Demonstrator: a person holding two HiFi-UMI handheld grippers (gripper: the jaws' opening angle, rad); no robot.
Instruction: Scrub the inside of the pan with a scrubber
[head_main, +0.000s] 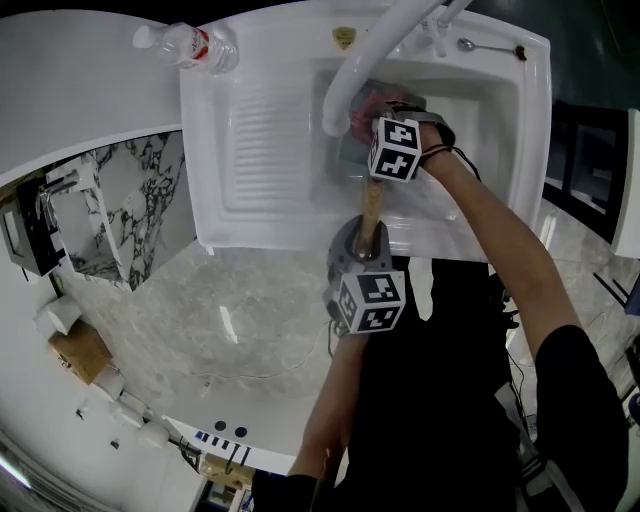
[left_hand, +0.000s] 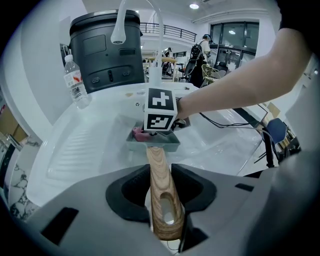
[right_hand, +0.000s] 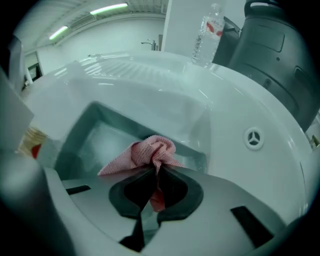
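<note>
Closest in: left gripper (left_hand: 162, 190), fingers (left_hand: 125, 192) clamped on a wooden handle (left_hand: 161, 170). Handle runs straight ahead of those fingers to the pan (left_hand: 167, 145), which sits in the sink (left_hand: 90, 145) basin. No view shows whether it rests on the bottom.

Right gripper (right_hand: 155, 182): fingers shut on a pink mesh scrubber (right_hand: 152, 152), with a bunch sticking out past the tips, over the pan's inside. Contact with the pan floor: can't tell.

View differences:
- Left gripper view shows the whole handle grip and the scrubber at the pan's far left edge, just under the right gripper's marker cube (left_hand: 160, 110). Pan interior barely visible.
- Right gripper view shows the pan's interior and walls ahead of the fingers, plus a round fitting (right_hand: 254, 138) in the basin wall to their right. Handle is only a blurred sliver at far left.
- Head view alone shows both arms, the faucet (head_main: 360, 65) arching over the pan and covering part of it, a spoon (head_main: 490, 46) on the sink's back ledge, and marble counter (head_main: 230, 310) left of the left fingers.
- Bottle (head_main: 185, 45) is in all three views, well beyond the fingers. Black bin (left_hand: 105, 50) shows in both gripper views.
</note>
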